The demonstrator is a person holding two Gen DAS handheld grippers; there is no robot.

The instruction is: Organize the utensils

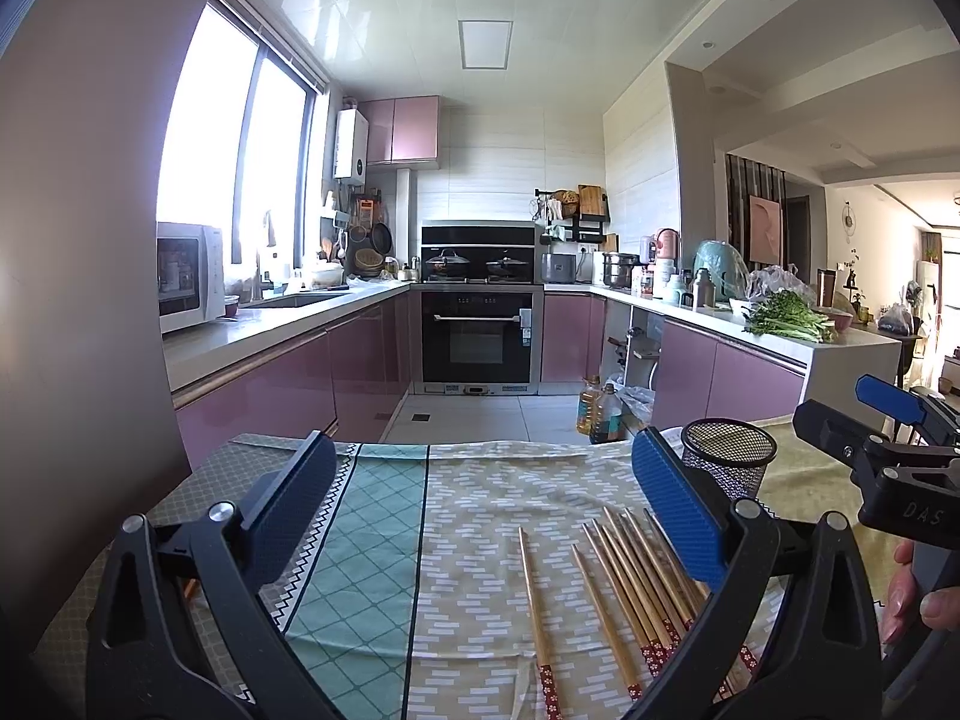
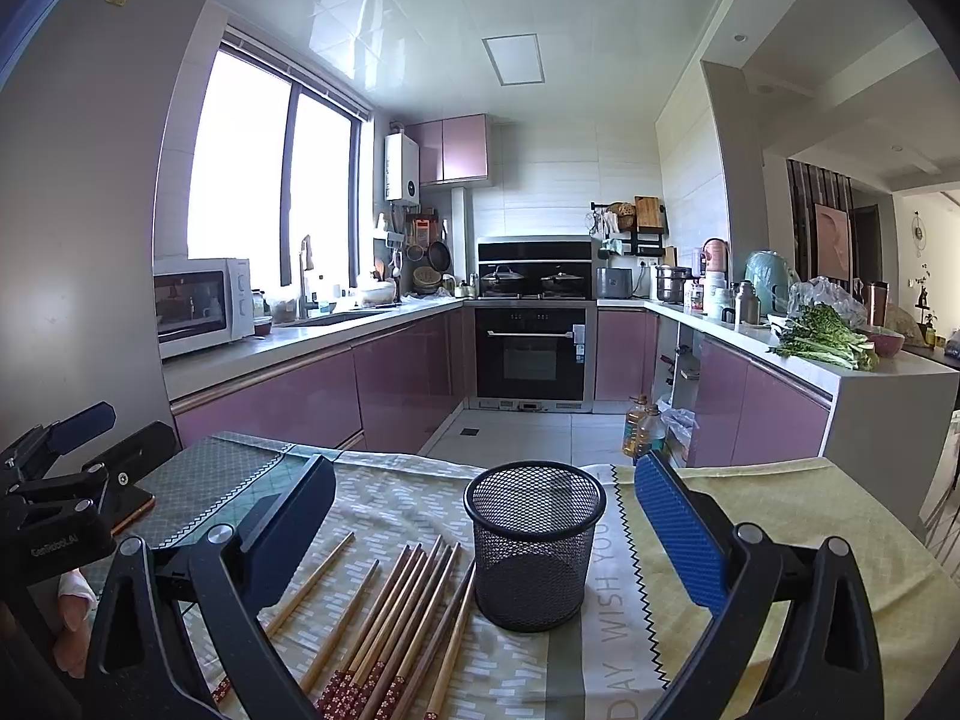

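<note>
Several wooden chopsticks (image 1: 624, 594) with red patterned ends lie side by side on the tablecloth, and one chopstick (image 1: 536, 612) lies apart to their left. A black mesh cup (image 2: 533, 546) stands upright and empty just right of the chopsticks (image 2: 396, 618). My left gripper (image 1: 486, 504) hovers open above the cloth, its right finger over the chopstick bundle. My right gripper (image 2: 498, 522) is open too, with the mesh cup (image 1: 727, 456) between its spread fingers, untouched. Each gripper shows at the edge of the other's view.
The table (image 2: 780, 516) carries a patterned cloth in green, beige and yellow panels. Beyond its far edge lies the kitchen floor with oil bottles (image 2: 643, 429), pink cabinets, an oven (image 2: 531, 354) and counters. A person's fingers (image 1: 912, 594) hold the right gripper's handle.
</note>
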